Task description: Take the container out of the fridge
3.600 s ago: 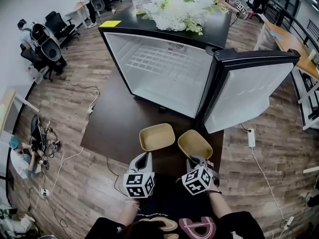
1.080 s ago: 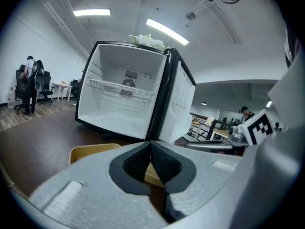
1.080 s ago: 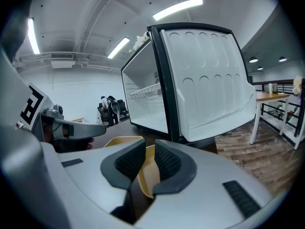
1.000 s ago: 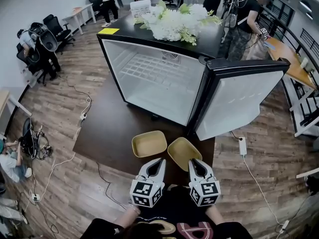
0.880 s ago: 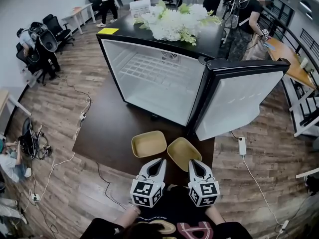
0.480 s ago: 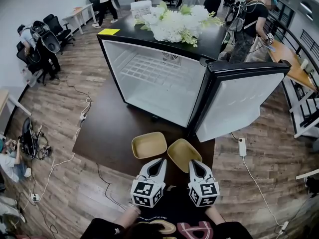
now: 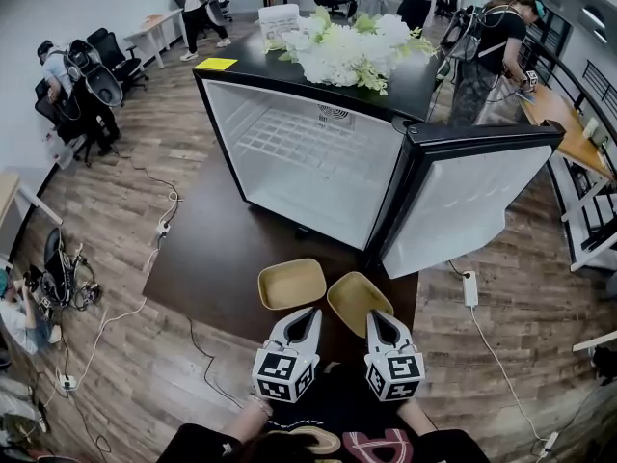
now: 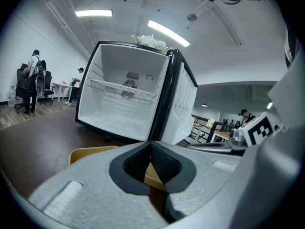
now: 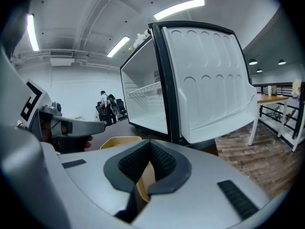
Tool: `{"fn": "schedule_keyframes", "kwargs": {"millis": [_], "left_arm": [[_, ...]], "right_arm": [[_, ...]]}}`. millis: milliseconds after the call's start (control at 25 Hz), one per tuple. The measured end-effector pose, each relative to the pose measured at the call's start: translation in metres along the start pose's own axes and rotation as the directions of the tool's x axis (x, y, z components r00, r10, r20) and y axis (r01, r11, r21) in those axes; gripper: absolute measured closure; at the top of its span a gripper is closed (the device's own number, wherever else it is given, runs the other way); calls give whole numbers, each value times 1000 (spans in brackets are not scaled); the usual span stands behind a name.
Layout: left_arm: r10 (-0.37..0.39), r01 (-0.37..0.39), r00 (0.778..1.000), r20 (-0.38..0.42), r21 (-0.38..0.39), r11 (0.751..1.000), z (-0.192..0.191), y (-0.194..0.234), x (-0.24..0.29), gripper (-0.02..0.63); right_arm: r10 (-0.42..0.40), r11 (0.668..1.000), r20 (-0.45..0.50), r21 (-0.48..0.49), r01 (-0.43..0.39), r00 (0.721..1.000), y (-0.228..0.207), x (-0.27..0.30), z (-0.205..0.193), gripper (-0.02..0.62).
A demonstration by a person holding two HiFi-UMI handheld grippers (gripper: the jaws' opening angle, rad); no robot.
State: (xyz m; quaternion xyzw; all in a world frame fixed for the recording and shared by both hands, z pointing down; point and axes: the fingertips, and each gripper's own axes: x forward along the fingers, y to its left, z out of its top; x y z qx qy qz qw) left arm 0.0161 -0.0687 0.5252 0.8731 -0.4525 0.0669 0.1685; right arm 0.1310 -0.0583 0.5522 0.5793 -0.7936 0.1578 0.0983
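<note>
Left gripper (image 7: 309,313), right gripper (image 7: 374,315): jaws closed, empty. Tan paper container (image 7: 291,284) just ahead of left, twin tan container (image 7: 355,297) just ahead of right, both outside open black fridge (image 7: 318,177).

Ceiling strips (image 8: 167,33) light my room brightly and evenly, burning out white in both gripper views. The fridge (image 7: 318,157) interior glows; shadows beneath it stay soft. Fisheye bends every view, corners go black, focus holds sharp.
</note>
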Motion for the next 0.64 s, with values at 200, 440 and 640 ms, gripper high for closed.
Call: {"fn": "schedule_keyframes", "kwargs": {"millis": [200,440,640], "left_arm": [[0,0,1000,-1,-6,1000,-1,2,-1,598],[0,0,1000,-1,-9,1000,-1,4,-2,598],[-1,1,1000,-5,-13,1000,-2,5,-4,598]], "right_arm": [[-4,1000,-6,-1,4,1000,1,1,-2,589],[-6,1000,-9,4,6,1000,2,1,-2,589],[-6,1000,-12,5,6,1000,4,1,-3,589]]}}
